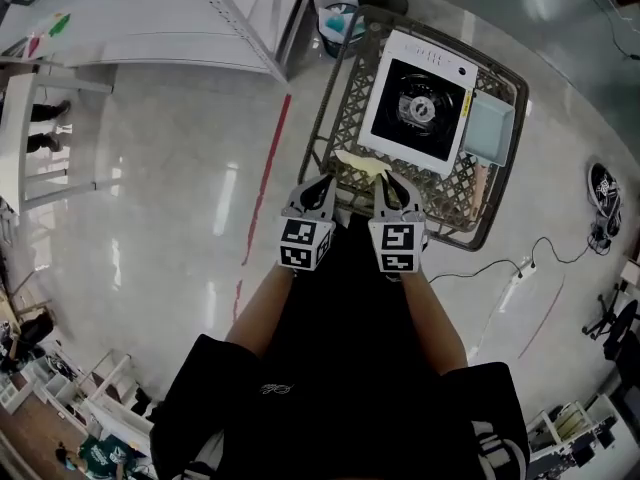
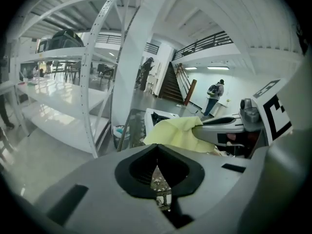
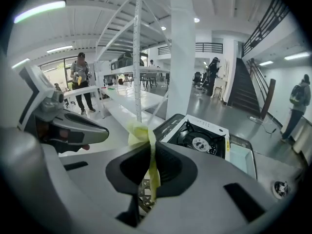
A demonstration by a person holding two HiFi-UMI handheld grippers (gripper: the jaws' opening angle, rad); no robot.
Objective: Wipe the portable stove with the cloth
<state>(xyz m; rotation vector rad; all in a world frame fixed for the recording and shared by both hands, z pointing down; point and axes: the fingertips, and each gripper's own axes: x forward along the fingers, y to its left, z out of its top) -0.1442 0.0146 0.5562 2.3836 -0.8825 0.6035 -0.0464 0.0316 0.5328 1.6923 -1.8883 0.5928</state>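
Note:
The portable stove, white with a black burner top, lies on a wire-mesh cart. It also shows in the right gripper view, and just past the cloth in the left gripper view. My right gripper is shut on a pale yellow cloth just in front of the stove's near edge. In the right gripper view the cloth is pinched between the jaws. My left gripper hangs beside it over the cart's near rim. Its jaws are shut on nothing.
A light blue tray lies on the cart right of the stove. A bin stands behind the cart, next to a white shelf rack. A red line runs along the floor to the left, and a cable with a power strip lies to the right.

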